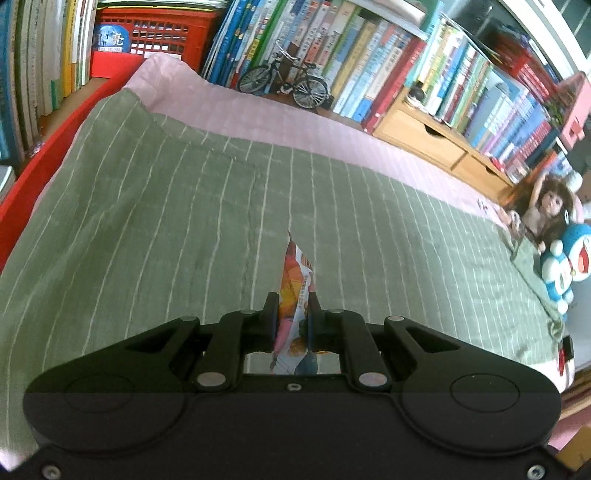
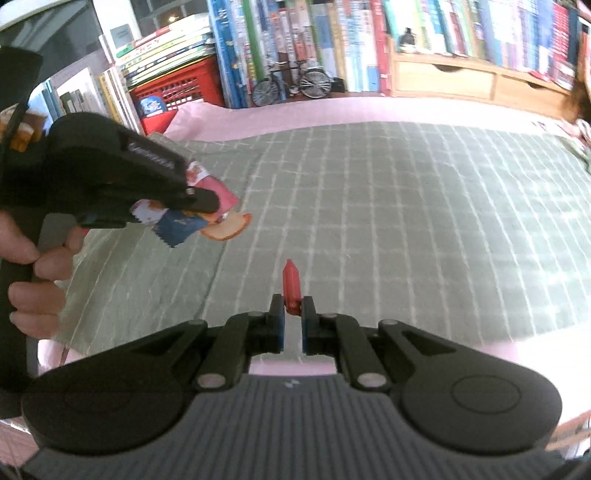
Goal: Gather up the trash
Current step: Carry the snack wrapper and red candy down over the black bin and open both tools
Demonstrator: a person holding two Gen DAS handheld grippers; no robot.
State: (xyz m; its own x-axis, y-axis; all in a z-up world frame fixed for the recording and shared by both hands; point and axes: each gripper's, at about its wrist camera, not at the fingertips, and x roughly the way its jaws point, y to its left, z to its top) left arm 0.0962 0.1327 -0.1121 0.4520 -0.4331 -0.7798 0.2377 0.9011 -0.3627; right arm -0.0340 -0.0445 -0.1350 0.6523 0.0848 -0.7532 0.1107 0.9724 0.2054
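Observation:
My left gripper (image 1: 293, 301) is shut on a colourful snack wrapper (image 1: 295, 280), which sticks up between its fingers above the green striped blanket (image 1: 166, 221). The right wrist view shows the same left gripper (image 2: 207, 201) from the side at the left, held by a hand (image 2: 33, 277), with the wrapper (image 2: 207, 221) hanging from its tip. My right gripper (image 2: 293, 301) is shut on a small red pointed piece (image 2: 291, 282) like a pen cap, lifted over the blanket (image 2: 406, 221).
A pink sheet (image 1: 295, 114) lies under the blanket. Behind the bed stand rows of books (image 1: 369, 55), a red crate (image 1: 155, 29), a model bicycle (image 1: 284, 79) and wooden drawers (image 1: 424, 136). A doll (image 1: 546, 206) and a blue plush toy (image 1: 569, 262) sit at the right edge.

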